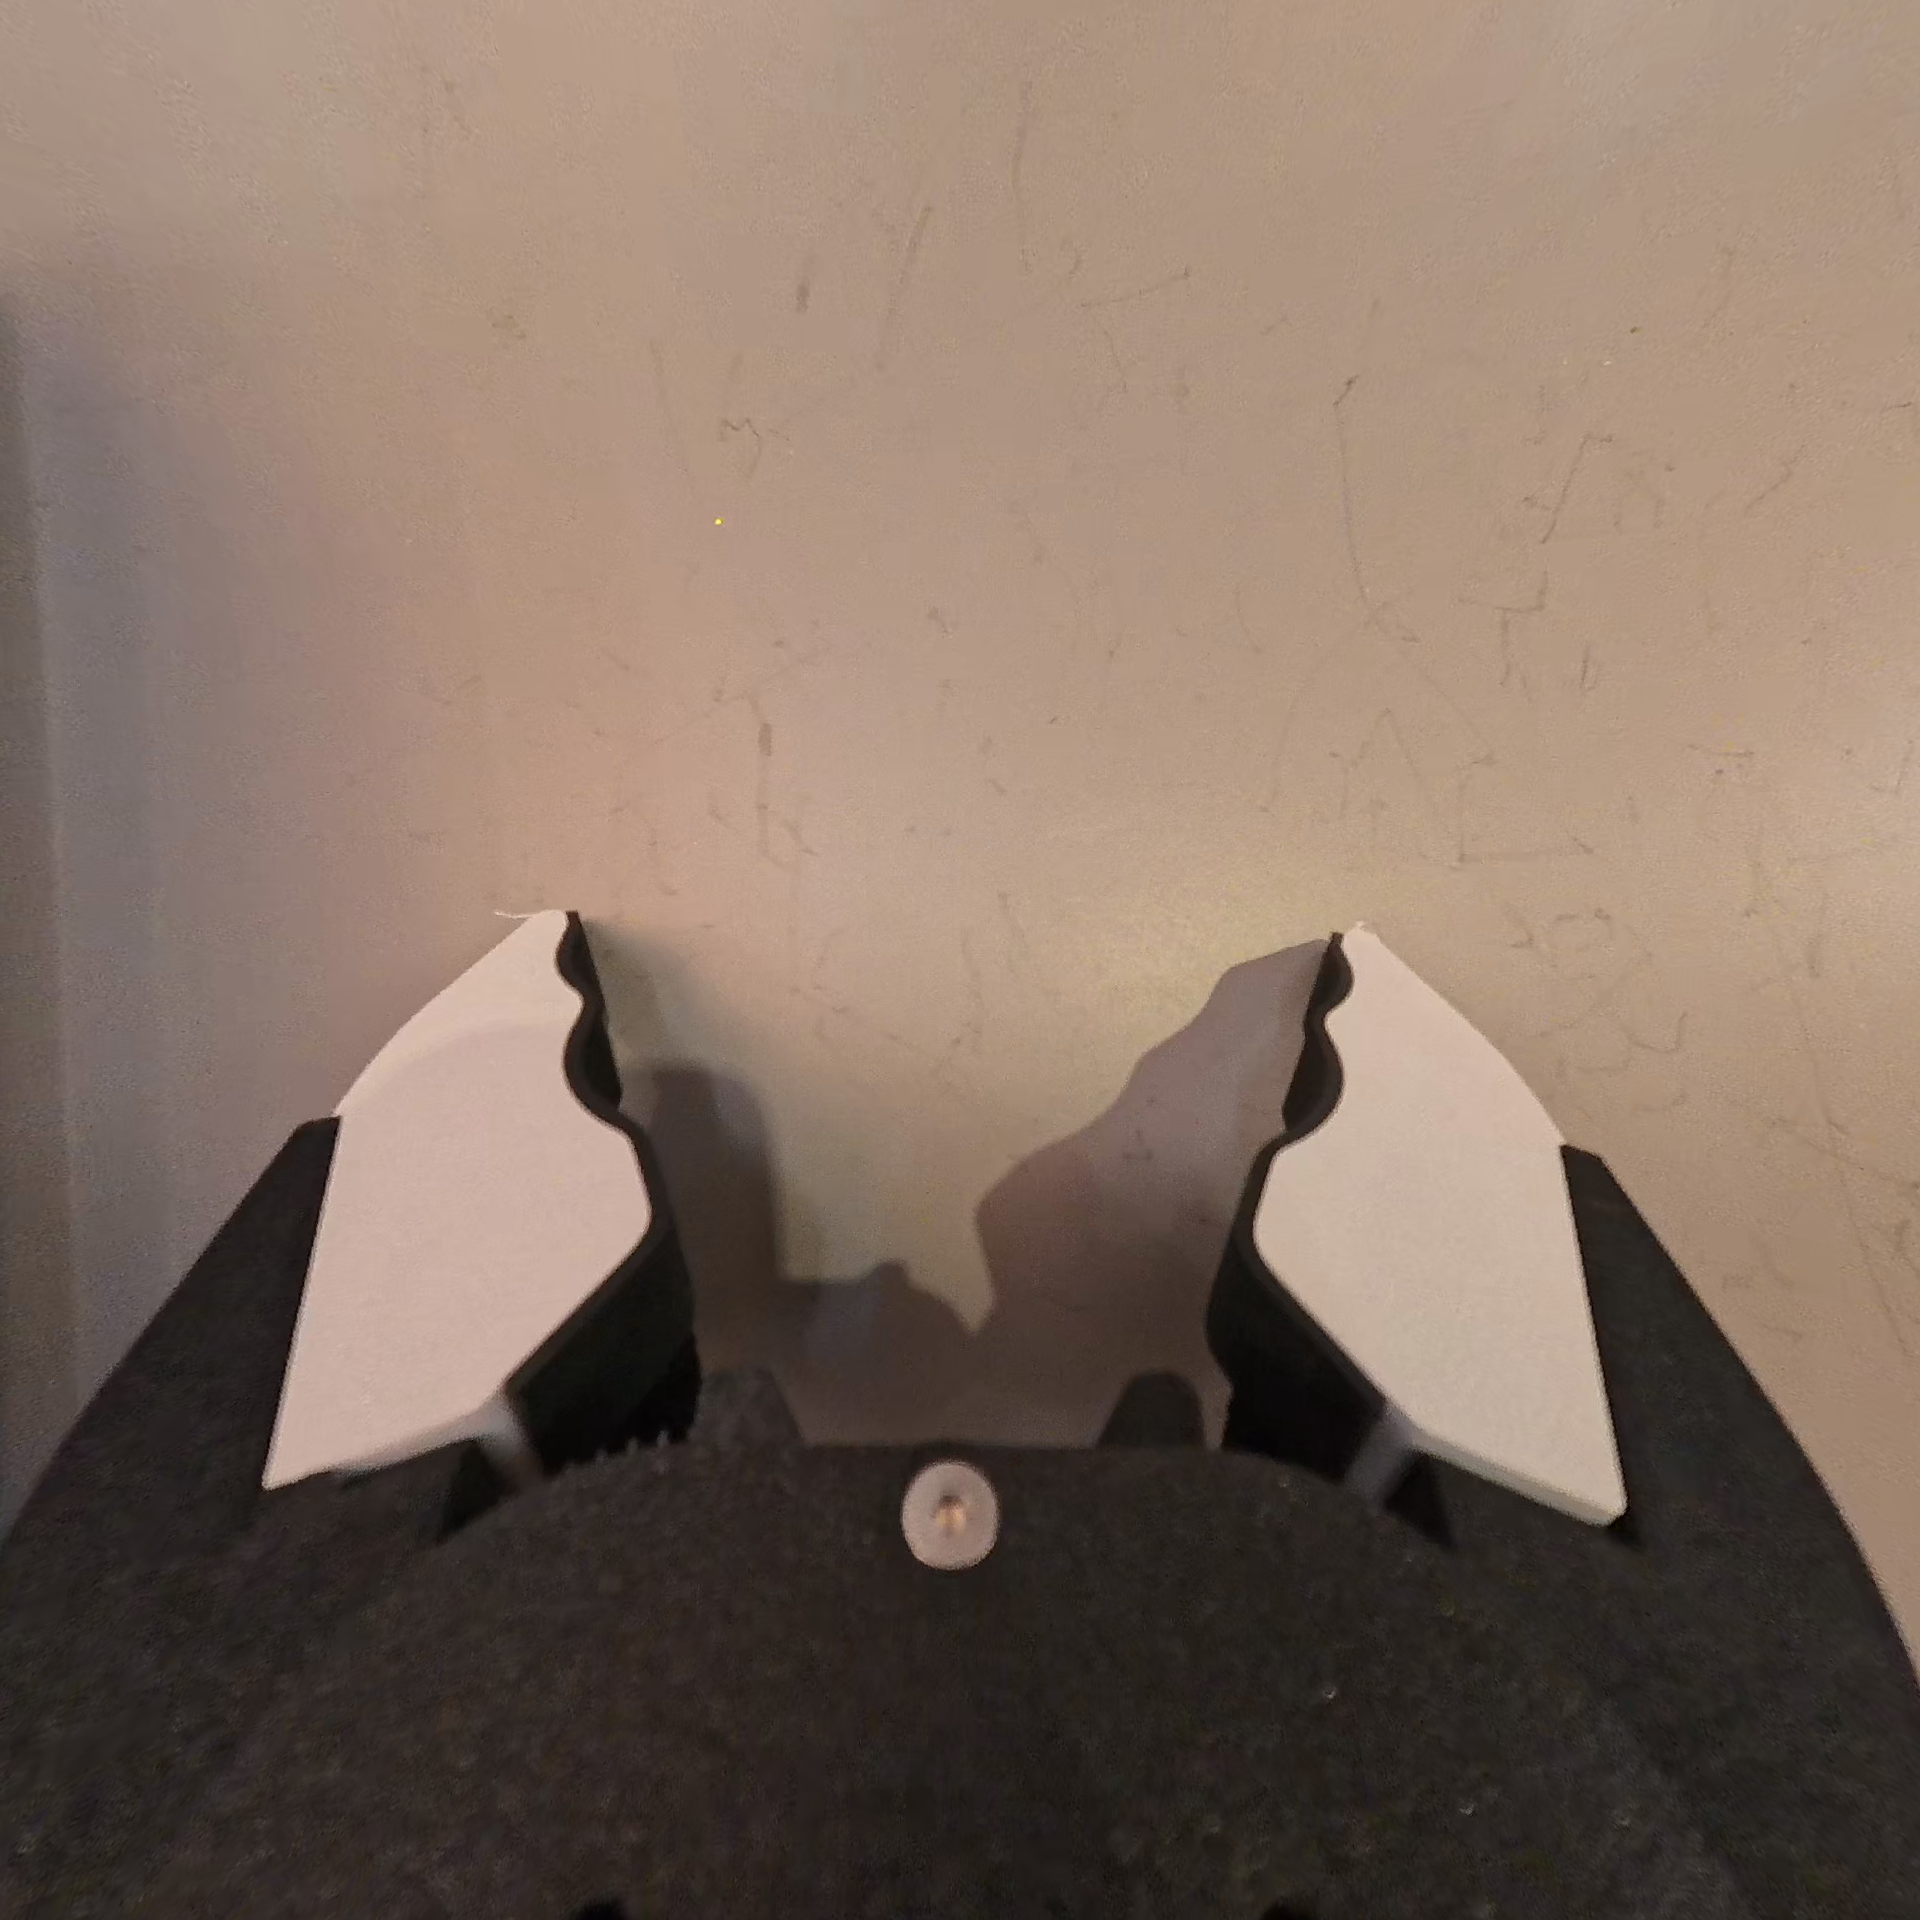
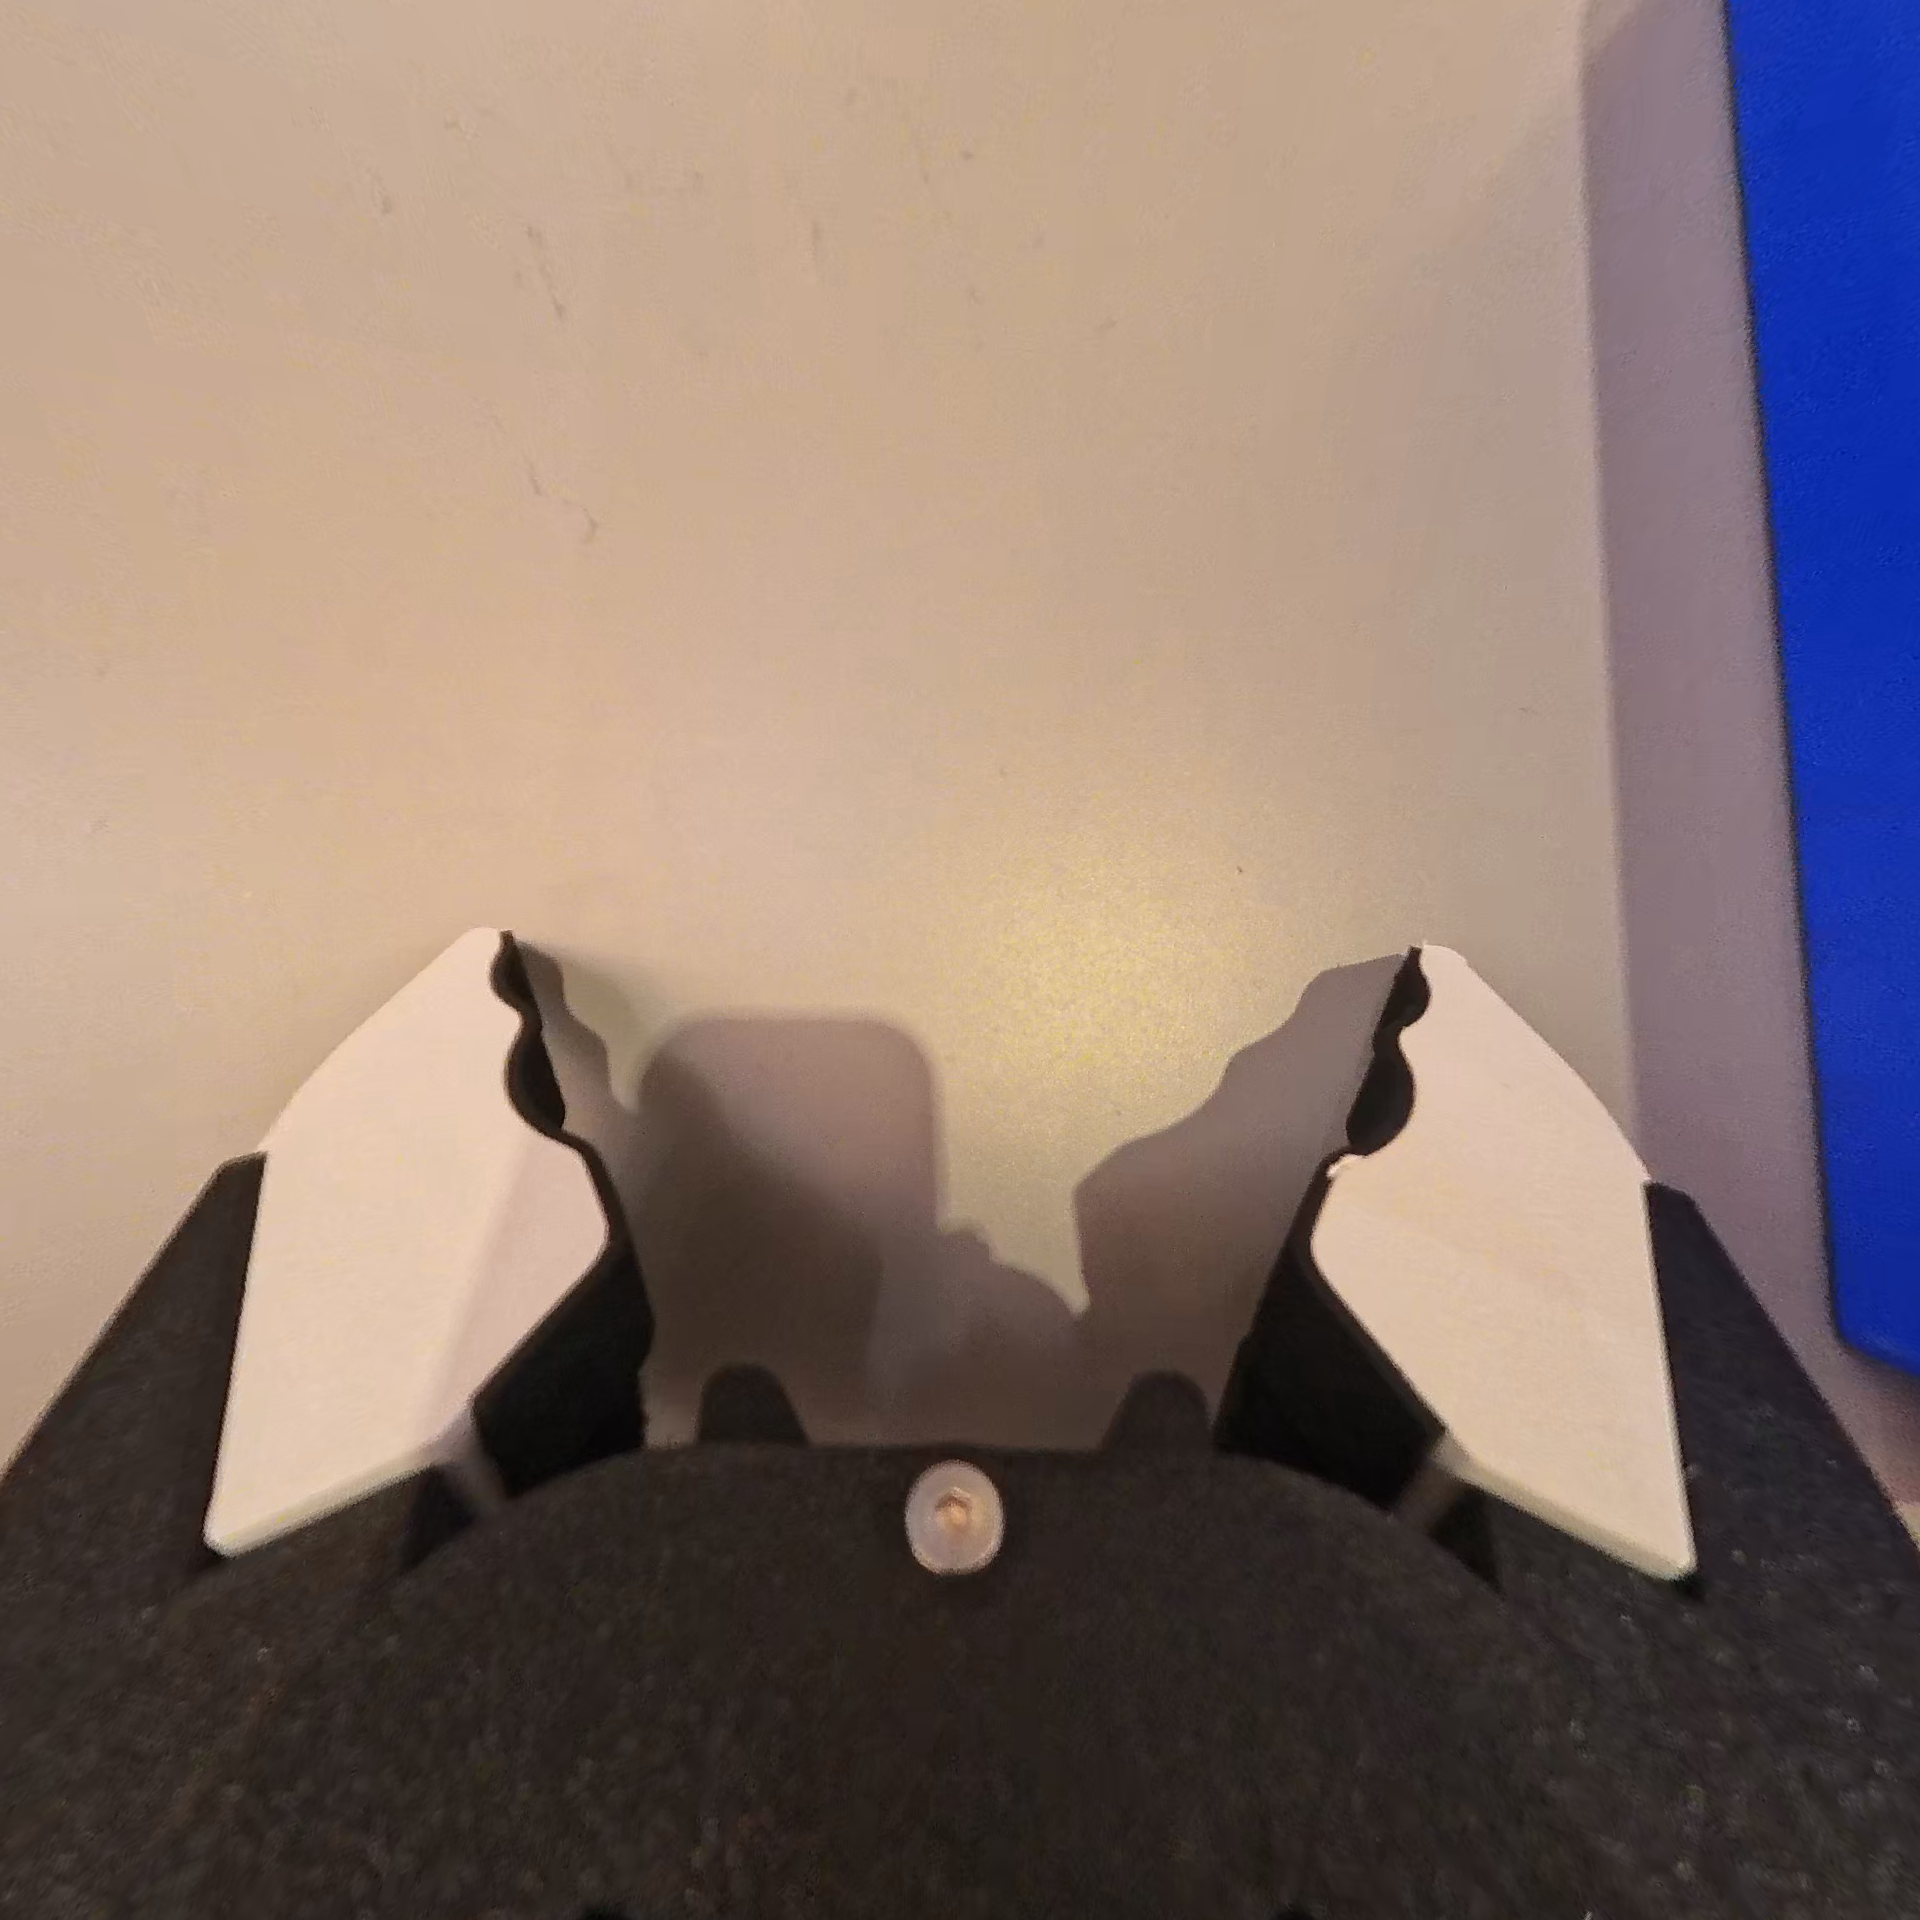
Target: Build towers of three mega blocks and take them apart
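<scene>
Two claws, one in each of your hands, point at a pale surface, and neither grasps anything. Your left claw [image 1: 954, 935] is released: its white fingers [image 1: 468, 1195] with black inner pads stand wide apart, and only the cream tabletop [image 1: 1039, 468] shows between them. That surface carries many fine scratches and scuff marks, densest toward the right side of the left wrist view. Soft shadows of the fingers fall on the surface just ahead of the black body of the claw, and a small pale screw head [image 1: 951, 1519] sits at the middle of that body.

Your right claw [image 2: 961, 945] is likewise released, jaws spread and the gap between them bare. Its white fingers [image 2: 416, 1247] frame a smoother, less marked stretch of tabletop [image 2: 831, 520], on which a rounded shadow lies just ahead of the left finger. A blue block [image 2: 1839, 623] fills the right edge of the right wrist view, running from the top of the frame down to just beside the right finger; it is cut off by the frame, so you cannot tell its full shape, nor whether it is one of the mega blocks. It lies apart from the claw, untouched.
</scene>
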The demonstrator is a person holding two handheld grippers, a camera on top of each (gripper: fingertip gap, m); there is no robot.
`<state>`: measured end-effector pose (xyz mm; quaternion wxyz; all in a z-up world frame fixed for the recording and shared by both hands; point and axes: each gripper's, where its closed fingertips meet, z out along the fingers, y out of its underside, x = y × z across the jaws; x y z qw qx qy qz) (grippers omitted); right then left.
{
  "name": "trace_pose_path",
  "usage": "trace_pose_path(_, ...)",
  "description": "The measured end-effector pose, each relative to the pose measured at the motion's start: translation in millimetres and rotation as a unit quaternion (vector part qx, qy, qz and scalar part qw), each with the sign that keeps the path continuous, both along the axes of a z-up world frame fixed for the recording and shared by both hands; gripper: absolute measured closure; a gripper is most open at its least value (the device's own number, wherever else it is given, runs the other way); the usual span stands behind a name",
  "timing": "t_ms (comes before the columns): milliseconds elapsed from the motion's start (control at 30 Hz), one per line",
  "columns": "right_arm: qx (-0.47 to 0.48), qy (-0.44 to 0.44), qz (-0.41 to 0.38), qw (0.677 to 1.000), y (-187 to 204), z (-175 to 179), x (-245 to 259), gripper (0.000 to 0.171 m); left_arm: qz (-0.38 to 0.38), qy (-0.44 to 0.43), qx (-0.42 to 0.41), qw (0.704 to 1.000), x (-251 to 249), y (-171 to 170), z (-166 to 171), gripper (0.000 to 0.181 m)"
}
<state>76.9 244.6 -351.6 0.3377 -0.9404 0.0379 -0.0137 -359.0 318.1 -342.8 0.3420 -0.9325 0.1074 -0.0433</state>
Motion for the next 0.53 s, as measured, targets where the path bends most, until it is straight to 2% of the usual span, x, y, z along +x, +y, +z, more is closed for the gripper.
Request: trace_pose_path(533,0.0,0.0,-0.001,1.0,-0.2,-0.3,-0.1,0.025,-0.009,0.0,-0.004,1.0,3.5,0.7,-1.5,0.049)
